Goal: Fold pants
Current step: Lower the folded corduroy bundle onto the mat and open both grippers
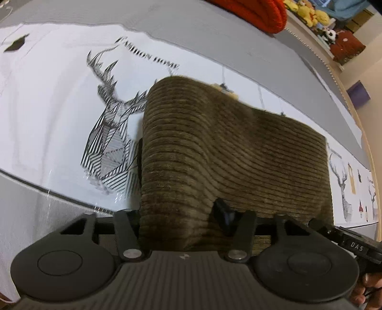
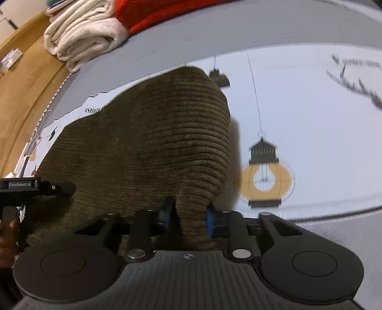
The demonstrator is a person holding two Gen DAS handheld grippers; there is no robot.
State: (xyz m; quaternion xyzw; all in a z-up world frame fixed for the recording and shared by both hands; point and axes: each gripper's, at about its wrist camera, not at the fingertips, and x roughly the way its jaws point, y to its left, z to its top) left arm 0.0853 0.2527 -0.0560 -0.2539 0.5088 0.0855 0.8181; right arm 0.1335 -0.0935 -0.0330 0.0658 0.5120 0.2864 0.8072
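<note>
The brown corduroy pants (image 1: 226, 143) lie folded on a white printed sheet (image 1: 59, 95) and rise toward both cameras at their near edge. In the left wrist view my left gripper (image 1: 180, 183) has a thick fold of the pants filling the gap between its black fingers (image 1: 223, 212); the other finger is mostly hidden behind the cloth. In the right wrist view my right gripper (image 2: 188, 214) pinches a narrow bunch of the pants (image 2: 143, 143) between its blue pads (image 2: 211, 220).
A red blanket (image 2: 167, 12) and a rolled cream blanket (image 2: 83, 35) lie at the far side of the grey bed. Plush toys (image 1: 310, 14) and a purple box (image 1: 358, 93) sit beyond the bed's edge. Wooden floor (image 2: 23, 71) lies to the left.
</note>
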